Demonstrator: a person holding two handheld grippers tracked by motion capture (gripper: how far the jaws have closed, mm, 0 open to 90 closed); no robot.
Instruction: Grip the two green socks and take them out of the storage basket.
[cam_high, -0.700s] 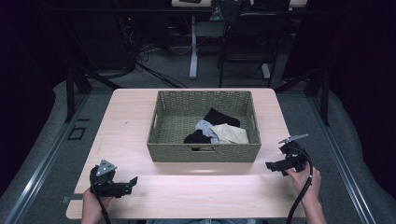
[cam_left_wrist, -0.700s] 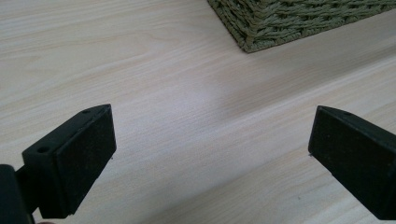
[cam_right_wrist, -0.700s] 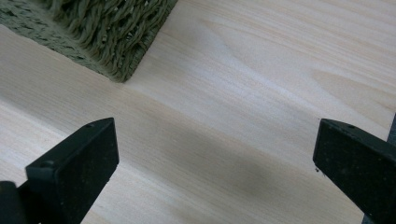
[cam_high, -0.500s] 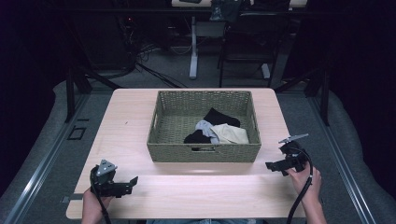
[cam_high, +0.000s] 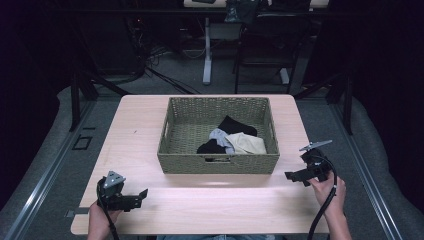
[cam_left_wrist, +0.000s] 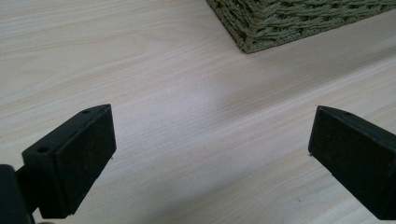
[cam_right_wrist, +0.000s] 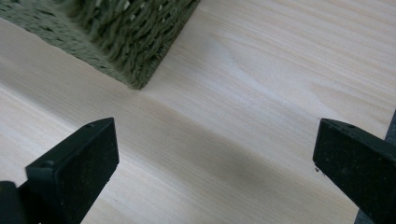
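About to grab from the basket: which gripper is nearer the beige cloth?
Right. The right gripper sits just off the basket's near right corner, close to the beige cloth; the left gripper is farther, off the near left corner.

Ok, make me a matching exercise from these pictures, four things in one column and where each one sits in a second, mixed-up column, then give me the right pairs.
Things:
1. basket
2. clothes
3. left hand-held gripper
4. right hand-held gripper

Places:
A. near front left corner of the table
B. middle of the table
C. by the table's right edge
D. inside the basket, right half

Pairs: 1-B, 2-D, 3-A, 4-C
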